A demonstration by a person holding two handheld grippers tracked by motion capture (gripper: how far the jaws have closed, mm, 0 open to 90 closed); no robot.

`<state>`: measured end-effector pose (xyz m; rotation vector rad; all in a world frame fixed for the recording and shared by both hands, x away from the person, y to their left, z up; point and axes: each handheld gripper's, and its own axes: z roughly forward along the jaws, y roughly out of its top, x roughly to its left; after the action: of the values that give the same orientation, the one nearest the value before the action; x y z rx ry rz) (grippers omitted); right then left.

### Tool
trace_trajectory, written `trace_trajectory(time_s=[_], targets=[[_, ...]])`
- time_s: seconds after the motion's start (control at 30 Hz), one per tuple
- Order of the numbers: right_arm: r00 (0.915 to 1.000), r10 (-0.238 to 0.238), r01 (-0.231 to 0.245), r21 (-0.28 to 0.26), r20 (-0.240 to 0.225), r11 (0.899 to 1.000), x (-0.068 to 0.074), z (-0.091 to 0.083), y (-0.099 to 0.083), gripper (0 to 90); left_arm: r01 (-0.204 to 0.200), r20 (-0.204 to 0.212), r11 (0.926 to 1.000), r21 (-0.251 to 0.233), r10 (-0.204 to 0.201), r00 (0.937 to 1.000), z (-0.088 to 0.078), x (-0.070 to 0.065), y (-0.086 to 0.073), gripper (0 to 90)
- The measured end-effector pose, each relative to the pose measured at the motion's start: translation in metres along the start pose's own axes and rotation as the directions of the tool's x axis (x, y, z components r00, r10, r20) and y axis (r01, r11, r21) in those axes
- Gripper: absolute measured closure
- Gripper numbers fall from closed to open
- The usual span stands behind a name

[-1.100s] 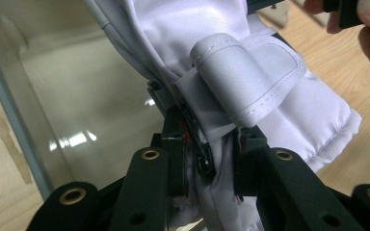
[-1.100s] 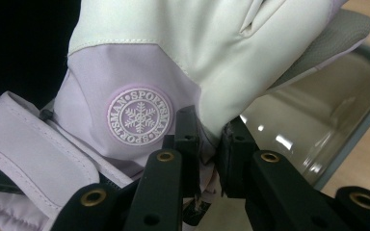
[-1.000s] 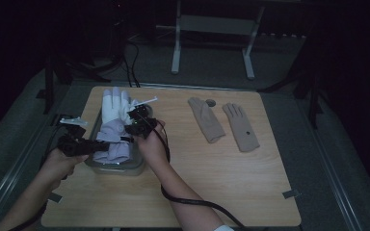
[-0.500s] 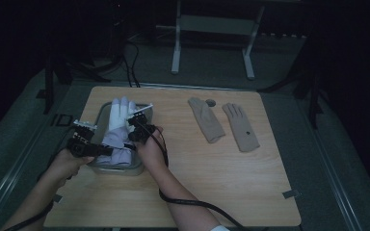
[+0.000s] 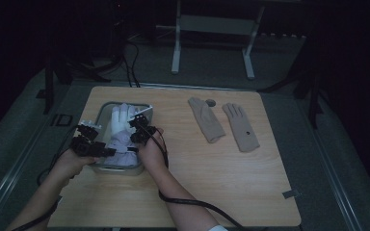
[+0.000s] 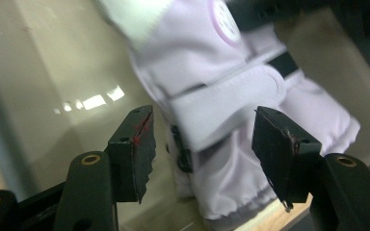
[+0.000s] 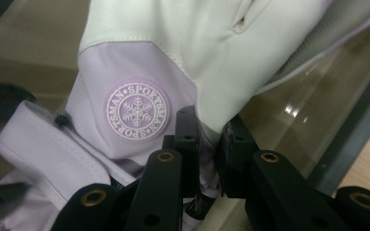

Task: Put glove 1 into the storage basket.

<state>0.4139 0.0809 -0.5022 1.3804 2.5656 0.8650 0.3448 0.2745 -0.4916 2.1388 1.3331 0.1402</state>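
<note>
A white and lilac padded glove (image 5: 119,126) lies in a clear tray (image 5: 119,170) at the table's left. In the right gripper view it bears a round snowflake badge (image 7: 137,111). My right gripper (image 7: 207,139) is shut on a fold of the glove's edge just below that badge; in the high view it (image 5: 138,131) sits at the tray's right side. My left gripper (image 6: 202,139) is at the glove's cuff (image 6: 221,96). Its jaws have just been opening and now stand apart on either side of the strap without pressing it. In the high view it (image 5: 101,150) is over the tray's near left.
Two beige knit gloves (image 5: 206,120) (image 5: 241,128) lie flat on the wooden table (image 5: 212,183) at the right, with a small dark round thing (image 5: 211,102) beside them. Cables trail from both grippers towards the table's near edge. A white stand (image 5: 212,29) is on the floor behind.
The glove and my right gripper have sunk a little into the tray. My left hand has edged slightly to the right, staying at the glove's cuff.
</note>
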Motion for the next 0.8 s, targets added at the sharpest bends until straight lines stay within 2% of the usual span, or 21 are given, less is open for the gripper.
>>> trace_trajectory(time_s=[0.03,0.17,0.27,0.33,0.5,0.53,0.57,0.7,0.8], targets=[[1.0000,0.002,-0.002,0.001,-0.004,1.000,0.000,0.000,0.001,79.4,0.008,-0.028,0.9998,-0.016,-0.008,0.9996,-0.004,0.001,0.000,41.4],[0.9998,-0.018,0.017,0.018,0.000,1.000,0.001,0.000,0.003,71.8,0.040,-0.018,0.9970,-0.067,-0.041,0.9990,-0.008,0.002,-0.001,41.4],[0.9982,-0.052,0.053,0.028,-0.030,0.998,0.003,-0.001,0.006,57.1,0.031,0.003,0.9958,-0.086,-0.031,0.9995,-0.008,-0.001,-0.001,38.0],[0.9965,-0.074,0.075,0.036,-0.038,0.997,0.005,-0.004,0.008,49.3,0.030,-0.002,0.9944,-0.101,-0.030,0.9995,-0.008,-0.003,-0.002,38.0],[0.9940,-0.093,0.092,-0.029,-0.057,0.995,0.003,-0.026,0.014,34.6,0.041,0.004,0.9880,-0.149,-0.041,0.9992,-0.009,-0.010,-0.003,38.0],[0.9940,-0.093,0.092,-0.029,-0.057,0.995,0.003,-0.026,0.014,34.6,0.041,0.004,0.9880,-0.149,-0.041,0.9992,-0.009,-0.010,-0.003,38.1],[0.9913,-0.105,0.101,-0.049,-0.080,0.994,-0.001,-0.038,0.015,24.6,0.043,0.020,0.9852,-0.166,-0.040,0.9990,-0.008,-0.016,-0.003,38.1],[0.9883,-0.107,0.100,-0.067,-0.108,0.993,-0.010,-0.050,0.014,19.9,0.035,0.031,0.9815,-0.188,-0.030,0.9991,-0.007,-0.026,0.000,38.1],[0.9886,-0.103,0.096,-0.072,-0.110,0.993,-0.019,-0.056,0.011,18.3,0.028,0.041,0.9790,-0.202,-0.020,0.9990,-0.006,-0.033,0.002,38.0]])
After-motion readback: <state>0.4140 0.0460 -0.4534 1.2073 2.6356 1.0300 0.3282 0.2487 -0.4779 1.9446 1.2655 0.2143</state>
